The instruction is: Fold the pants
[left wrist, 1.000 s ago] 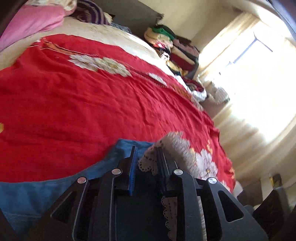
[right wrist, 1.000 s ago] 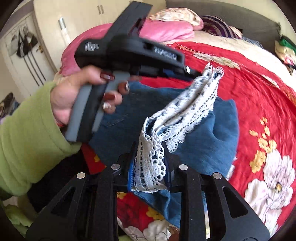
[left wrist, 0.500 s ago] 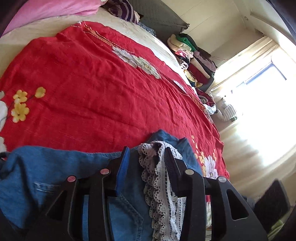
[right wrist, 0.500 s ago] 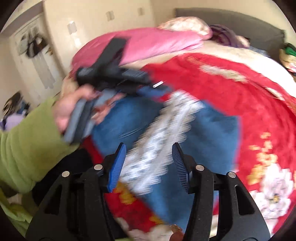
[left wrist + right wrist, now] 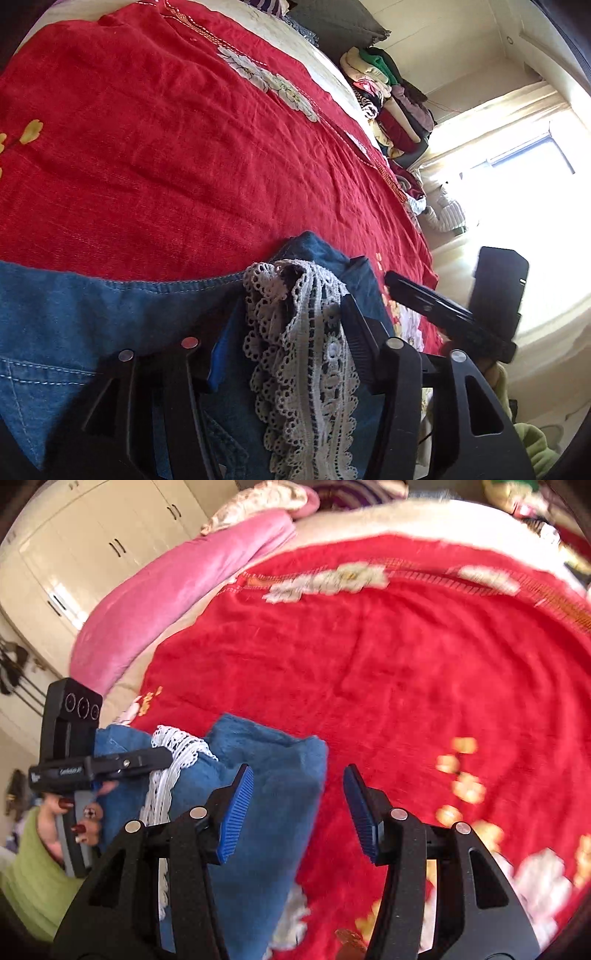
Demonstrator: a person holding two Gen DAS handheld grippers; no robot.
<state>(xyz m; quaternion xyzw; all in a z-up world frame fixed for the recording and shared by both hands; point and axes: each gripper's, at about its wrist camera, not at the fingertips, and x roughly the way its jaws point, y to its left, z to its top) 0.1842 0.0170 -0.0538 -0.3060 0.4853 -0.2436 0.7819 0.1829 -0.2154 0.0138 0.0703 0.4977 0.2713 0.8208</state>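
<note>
On the red bedspread, the left gripper pins the jeans' lace hem (anchoring the fold, likely), while the right gripper hangs with fingers apart and empty, lower centre of frame.

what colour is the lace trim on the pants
White, openwork lace trim against blue denim pants; clearest in the left wrist view.

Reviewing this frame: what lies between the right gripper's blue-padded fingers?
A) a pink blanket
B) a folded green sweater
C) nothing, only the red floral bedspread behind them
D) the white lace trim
C: the right gripper stands open, its pads bare over the red floral bedspread, beside the blue denim pants.
</note>
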